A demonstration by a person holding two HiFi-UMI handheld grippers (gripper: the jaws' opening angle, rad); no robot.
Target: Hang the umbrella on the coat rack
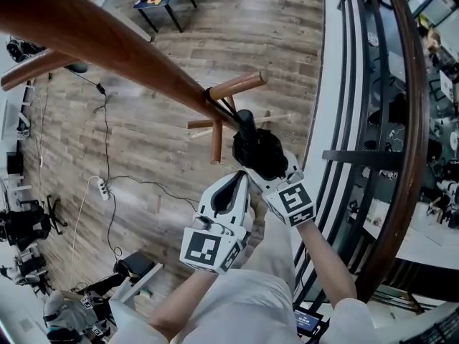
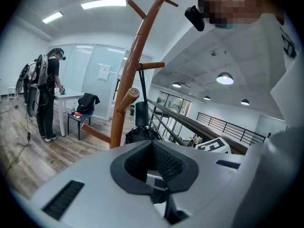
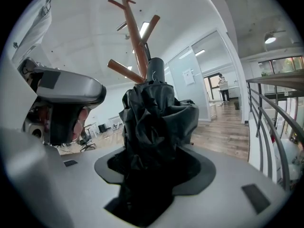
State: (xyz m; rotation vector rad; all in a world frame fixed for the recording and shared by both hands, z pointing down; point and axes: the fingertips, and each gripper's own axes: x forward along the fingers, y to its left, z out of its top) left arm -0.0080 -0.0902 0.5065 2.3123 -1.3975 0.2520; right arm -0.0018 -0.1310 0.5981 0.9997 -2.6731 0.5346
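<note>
In the head view, the wooden coat rack (image 1: pixel 136 52) slants from the upper left toward the middle, above a plank floor (image 1: pixel 165 142) strewn with cables. The black folded umbrella (image 1: pixel 257 151) hangs just below a short peg (image 1: pixel 239 85), its thin strap looped round the base of that peg where it joins the trunk. The right claw (image 1: pixel 276 179) comes up from below and grips the umbrella's bunched fabric. The left claw (image 1: pixel 235 183) sits just beside it on the left, touching nothing. A dark handrail (image 1: pixel 412 120) curves down the right side. In the left gripper view, the claw's two ribbed pads (image 2: pixel 166 161) are pressed together with nothing between them. Beyond them the umbrella hangs upright against the rack's trunk, its strap running straight up to the peg, and farther off a person (image 2: pixel 47 94) stands at a white table (image 2: pixel 71 96). In the right gripper view, the jaws stand wide and are clamped on the crumpled black canopy, which fills the gap between them. The umbrella's round handle end points up at the rack behind it.
</note>
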